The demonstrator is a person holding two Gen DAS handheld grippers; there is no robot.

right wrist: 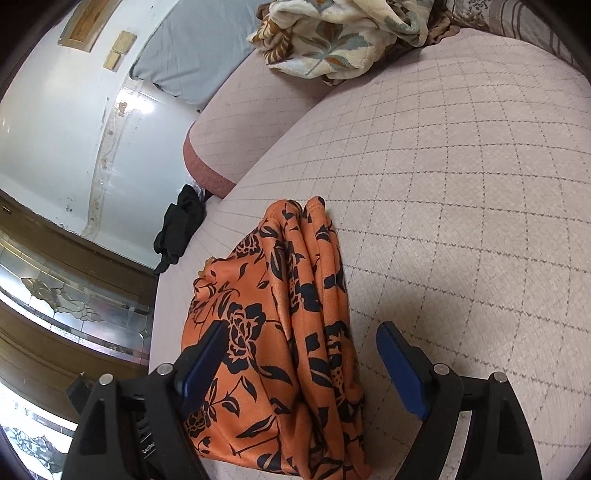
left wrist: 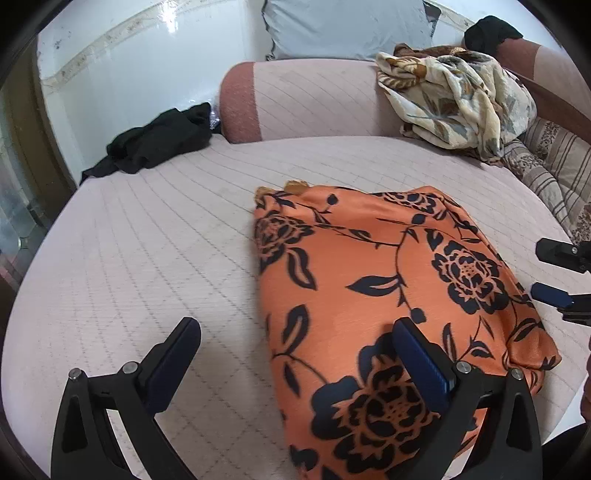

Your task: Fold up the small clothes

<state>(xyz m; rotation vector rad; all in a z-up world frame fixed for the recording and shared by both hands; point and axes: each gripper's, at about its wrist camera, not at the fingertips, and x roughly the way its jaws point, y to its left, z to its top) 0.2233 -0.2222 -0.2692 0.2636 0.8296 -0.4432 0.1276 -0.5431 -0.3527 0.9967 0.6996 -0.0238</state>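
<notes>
Nearest in the left wrist view, the left claw (left wrist: 295, 332) stands wide with nothing pinched: its left finger hangs over bare cushion, and its right finger, with a blue pad, hangs over the near edge of the folded orange satin garment printed with black roses (left wrist: 388, 280). In the right wrist view, the right claw (right wrist: 301, 341) is likewise spread wide and grips nothing; the garment's stacked folded edge (right wrist: 314, 295) lies between its two blue-padded fingers, with the left pad over the cloth and the right pad over the cushion. The garment lies in a compact folded bundle on the pale pink quilted sofa seat with a grey diamond stitch pattern (left wrist: 147, 240). At the right edge of the left view, the right claw's finger tips show just beside the bundle.

Farther back, a crumpled black garment (left wrist: 155, 142) lies at the seat's far left corner, beside the pink backrest cushion with a rust-coloured end (left wrist: 314, 99). A rumpled cream cloth with a brown and grey leaf print (left wrist: 454, 99) is heaped against the backrest to the right. Behind it leans a light grey pillow (left wrist: 347, 26).
</notes>
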